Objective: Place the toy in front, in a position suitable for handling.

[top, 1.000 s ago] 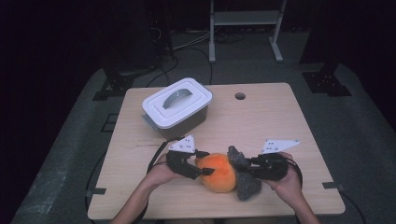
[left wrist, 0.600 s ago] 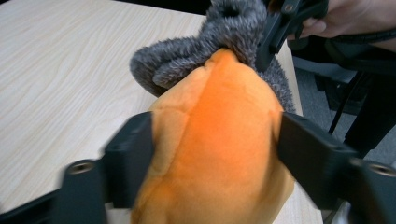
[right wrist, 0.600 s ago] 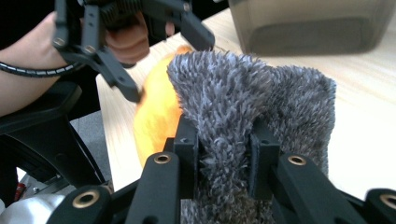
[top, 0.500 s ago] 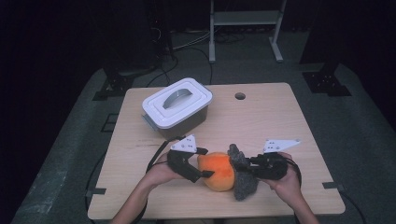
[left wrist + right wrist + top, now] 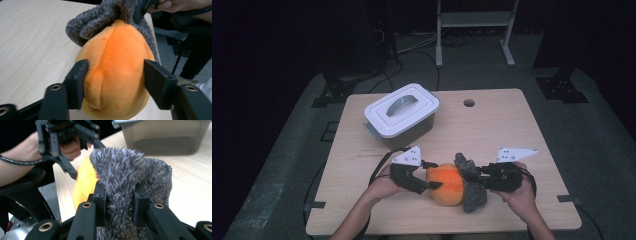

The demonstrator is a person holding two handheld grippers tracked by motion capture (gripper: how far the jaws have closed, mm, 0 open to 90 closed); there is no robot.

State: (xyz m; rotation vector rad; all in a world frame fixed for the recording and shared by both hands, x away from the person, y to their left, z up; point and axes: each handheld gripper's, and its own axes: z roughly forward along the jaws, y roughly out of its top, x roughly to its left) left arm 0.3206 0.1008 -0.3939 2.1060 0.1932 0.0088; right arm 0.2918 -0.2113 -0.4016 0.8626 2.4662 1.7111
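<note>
No legible text, labels, brand marks or nos. on any surface; checked all 3 views.

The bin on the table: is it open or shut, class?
Shut. The white lid sits flat on the bin, handle up, and covers its whole top.

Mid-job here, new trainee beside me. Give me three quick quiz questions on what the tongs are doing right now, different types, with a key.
1. True or false: the lidded container stands open.
2. Which tongs pinch the plush toy's grey fur? A) left tongs B) right tongs
3. Fill in: the left tongs' jaws straddle the toy's ___ body.

Key: 1 false, its white lid is on. 2 B. 3 orange.
</note>
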